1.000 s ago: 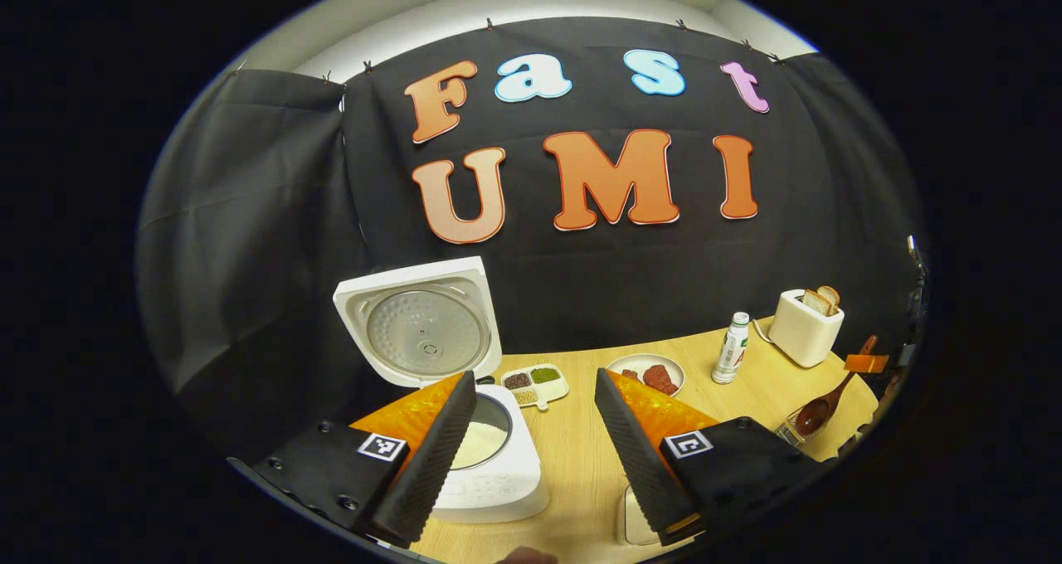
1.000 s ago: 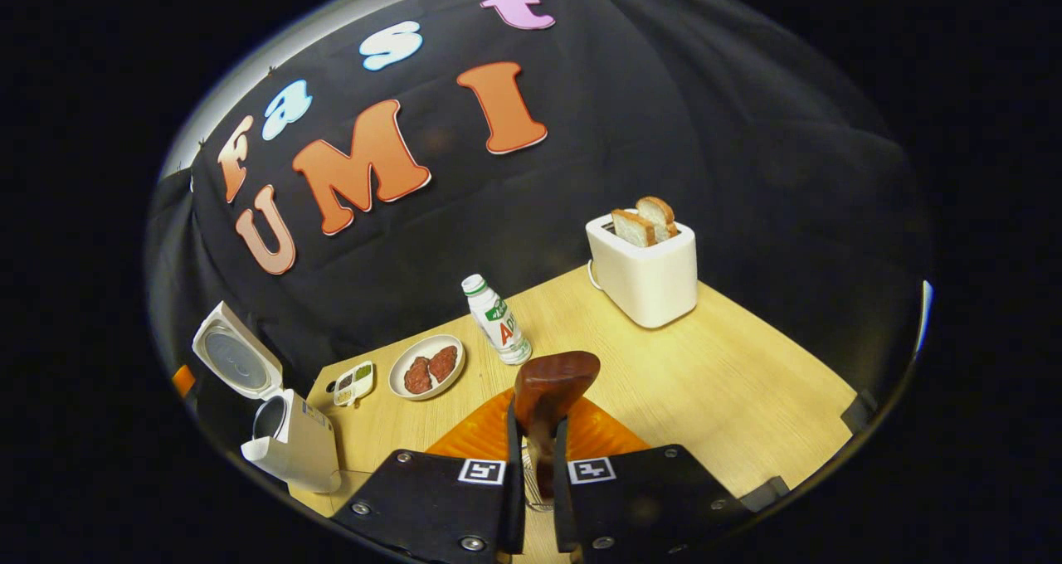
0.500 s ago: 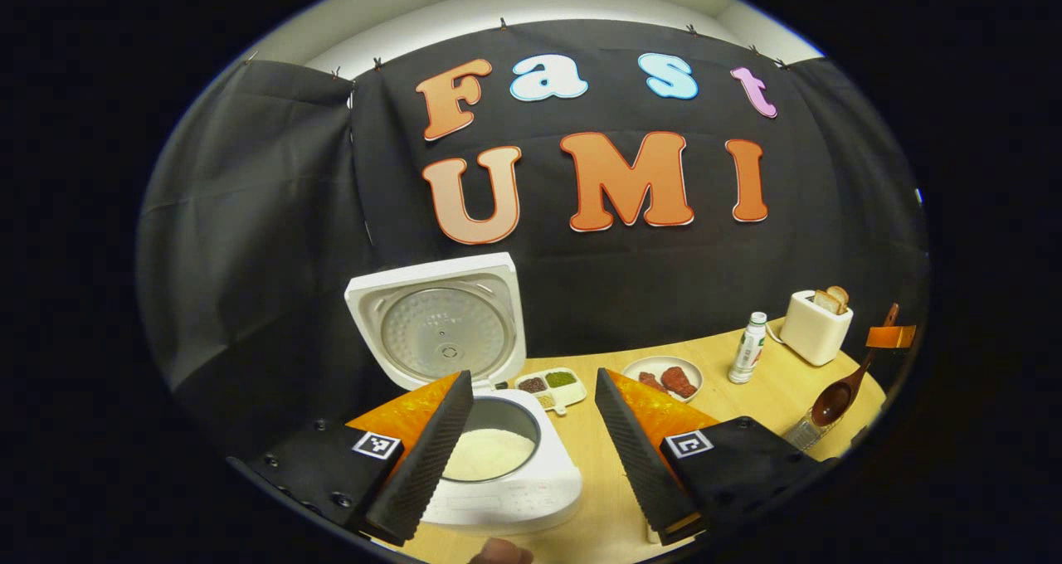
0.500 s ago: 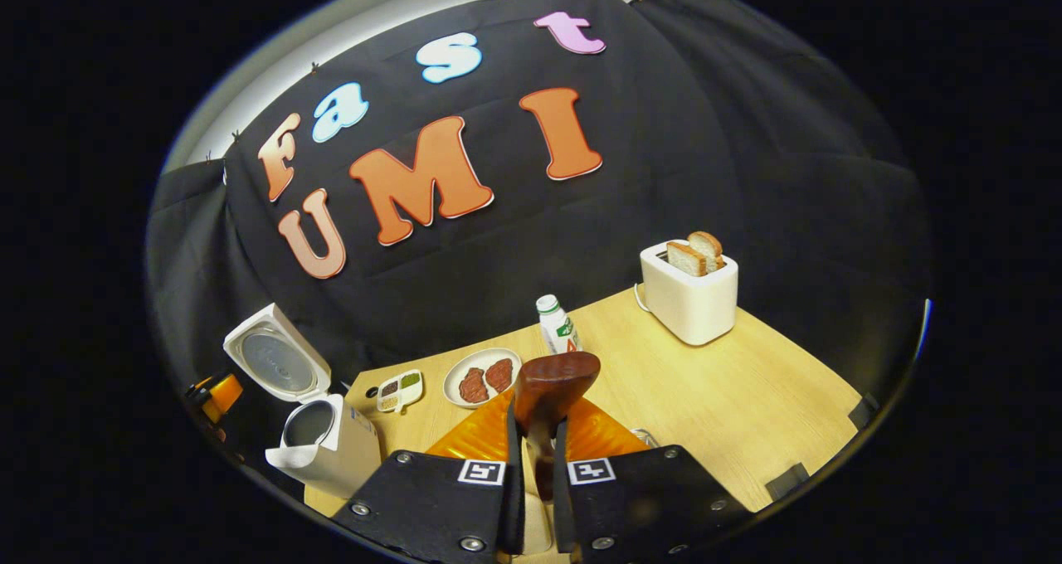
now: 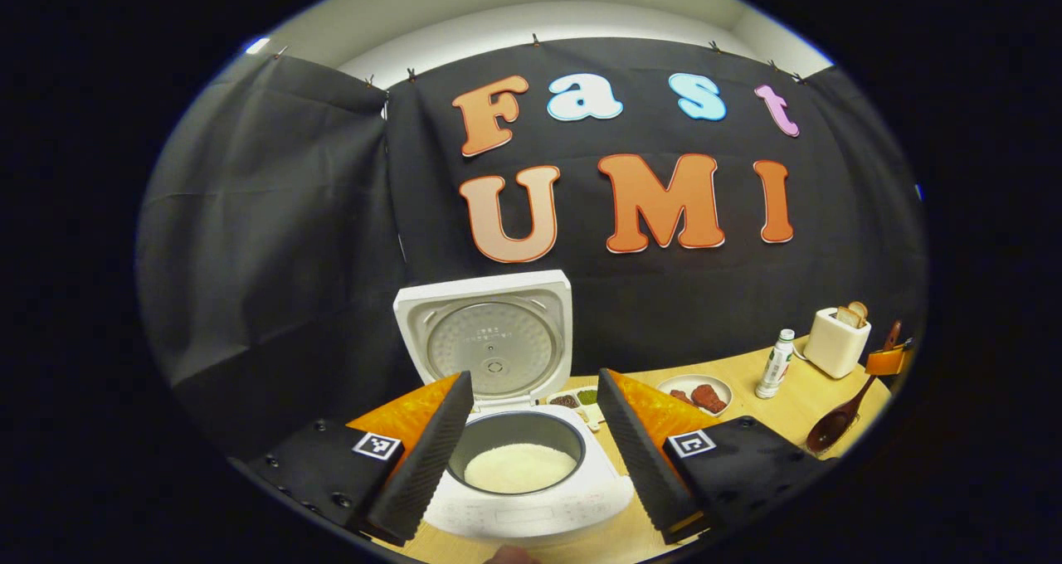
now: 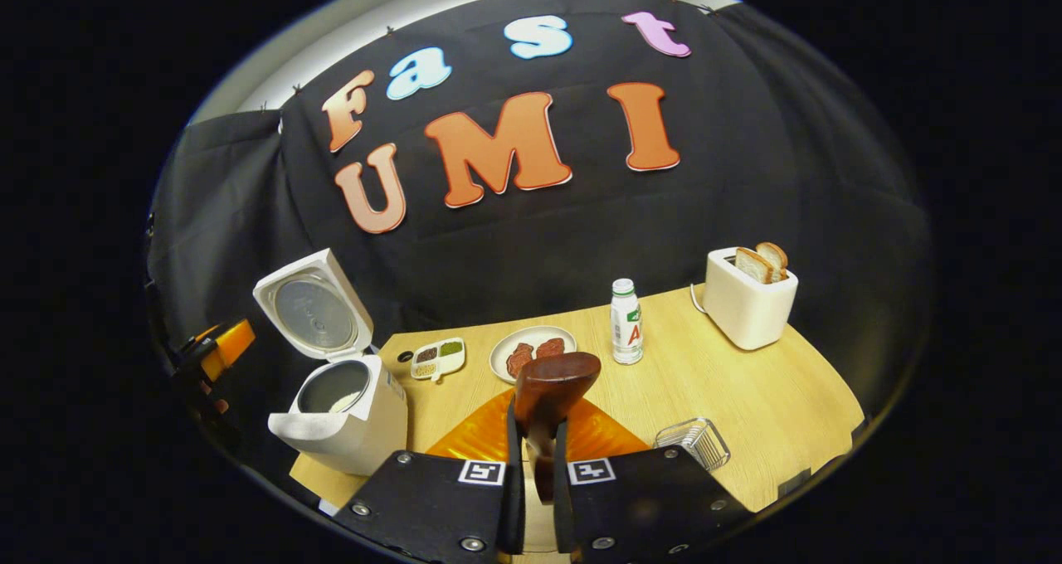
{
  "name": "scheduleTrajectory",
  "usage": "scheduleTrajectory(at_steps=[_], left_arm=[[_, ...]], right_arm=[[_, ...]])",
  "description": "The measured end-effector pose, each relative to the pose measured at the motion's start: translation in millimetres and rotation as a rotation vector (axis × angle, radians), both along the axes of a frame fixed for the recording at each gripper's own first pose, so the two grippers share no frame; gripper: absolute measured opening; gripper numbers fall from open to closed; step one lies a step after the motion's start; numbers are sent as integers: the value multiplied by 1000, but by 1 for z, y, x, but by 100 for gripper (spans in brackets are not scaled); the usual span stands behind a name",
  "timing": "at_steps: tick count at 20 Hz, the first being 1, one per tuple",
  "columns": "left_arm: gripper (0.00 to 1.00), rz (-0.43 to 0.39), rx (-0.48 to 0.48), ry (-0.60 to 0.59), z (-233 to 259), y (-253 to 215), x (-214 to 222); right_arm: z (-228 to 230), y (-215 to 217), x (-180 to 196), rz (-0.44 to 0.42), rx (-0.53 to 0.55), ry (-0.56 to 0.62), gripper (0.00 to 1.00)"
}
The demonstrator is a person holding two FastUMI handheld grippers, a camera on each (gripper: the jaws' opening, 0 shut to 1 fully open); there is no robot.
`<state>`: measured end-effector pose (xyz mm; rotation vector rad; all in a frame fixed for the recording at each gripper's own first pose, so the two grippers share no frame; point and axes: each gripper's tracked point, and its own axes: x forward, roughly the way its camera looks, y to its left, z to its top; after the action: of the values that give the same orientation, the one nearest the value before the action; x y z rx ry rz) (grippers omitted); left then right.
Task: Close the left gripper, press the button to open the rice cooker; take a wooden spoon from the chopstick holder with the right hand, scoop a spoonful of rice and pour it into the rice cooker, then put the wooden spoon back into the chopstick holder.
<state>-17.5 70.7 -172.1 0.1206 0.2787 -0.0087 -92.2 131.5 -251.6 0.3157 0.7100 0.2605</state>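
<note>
The white rice cooker (image 5: 531, 498) stands with its lid (image 5: 489, 340) up and white rice (image 5: 518, 467) in the pot. My left gripper (image 5: 533, 375) is open, hanging just in front of the cooker with the pot framed between its fingers. In the right gripper view, my right gripper (image 6: 538, 419) is shut on the handle of the dark wooden spoon (image 6: 554, 380), held above the table. The clear chopstick holder (image 6: 693, 441) stands just to its right. The cooker (image 6: 344, 419) sits at the table's left corner, with the left gripper (image 6: 217, 348) beside it.
On the wooden table (image 6: 747, 398) are a small divided dish of grains (image 6: 437, 358), a plate of meat (image 6: 531, 352), a white bottle (image 6: 625, 322) and a white toaster (image 6: 747, 299) holding bread. The right gripper (image 5: 888, 357) with the spoon (image 5: 830, 427) appears far right.
The left gripper has shifted so the cooker now sits centred between its fingers. The right gripper, still holding the spoon, has swung and the chopstick holder has come into view beside it.
</note>
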Motion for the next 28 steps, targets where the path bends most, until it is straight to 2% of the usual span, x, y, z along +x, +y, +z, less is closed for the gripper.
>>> scheduleTrajectory(at_steps=[10, 17, 20, 22, 28], left_arm=[[100, 28, 4, 41, -14, 25, -16], [100, 21, 13, 50, -15, 23, -16], [100, 17, 17, 61, -18, 26, -17], [100, 5, 27, 68, -19, 27, -17], [99, -19, 34, 75, -21, 28, -15]], right_arm=[[-50, 46, -24, 214, -200, -25, 13], [-69, 60, -37, 294, -414, -149, 13], [-89, 57, -50, 268, -420, -103, 13], [-90, 55, -49, 250, -428, -123, 13], [-95, 73, -61, 301, -512, -202, 13]])
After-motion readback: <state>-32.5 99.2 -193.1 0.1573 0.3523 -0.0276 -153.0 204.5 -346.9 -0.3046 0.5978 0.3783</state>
